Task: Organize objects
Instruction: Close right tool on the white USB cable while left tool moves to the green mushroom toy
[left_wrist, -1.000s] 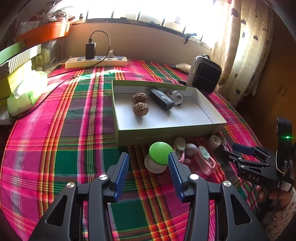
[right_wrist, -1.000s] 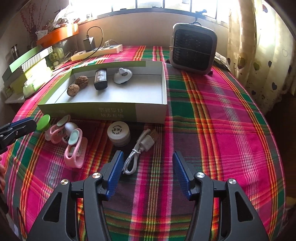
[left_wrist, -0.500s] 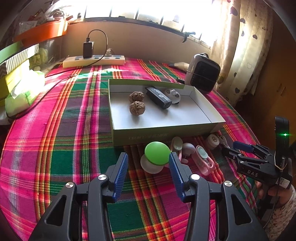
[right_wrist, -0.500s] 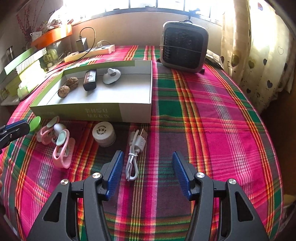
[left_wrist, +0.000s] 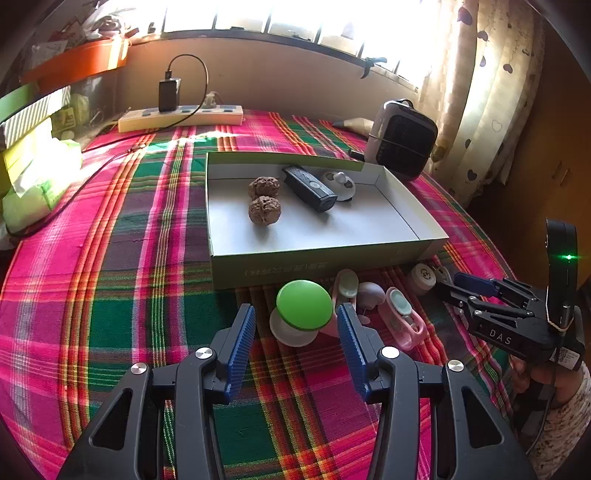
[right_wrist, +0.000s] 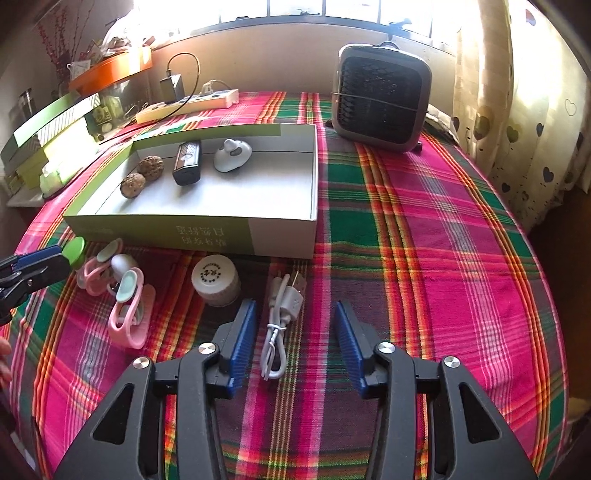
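A shallow green-and-white box (left_wrist: 332, 236) (right_wrist: 258, 184) holds two walnuts (left_wrist: 264, 210), a black remote (left_wrist: 310, 188) and a white mouse-shaped gadget (left_wrist: 340, 182). In front of it lie a green-topped round knob (left_wrist: 304, 304) (right_wrist: 75, 249), pink clips (left_wrist: 402, 321) (right_wrist: 129, 314), a white jar lid (right_wrist: 216, 278) and a coiled white USB cable (right_wrist: 282, 314). My left gripper (left_wrist: 295, 332) is open, the knob between its pads without contact. My right gripper (right_wrist: 295, 325) (left_wrist: 452, 284) straddles the cable, jaws closing, pads clear of it.
A grey fan heater (right_wrist: 380, 98) (left_wrist: 402, 144) stands behind the box at the right. At the back lie a power strip (left_wrist: 181, 116) with a charger, and a tissue pack (left_wrist: 40, 181) at the left edge. The plaid table (right_wrist: 443, 258) drops off at the right by the curtain.
The left jaws have widened a little and edged closer around the green-topped knob. The right jaws have narrowed on either side of the cable. Nothing has been picked up.
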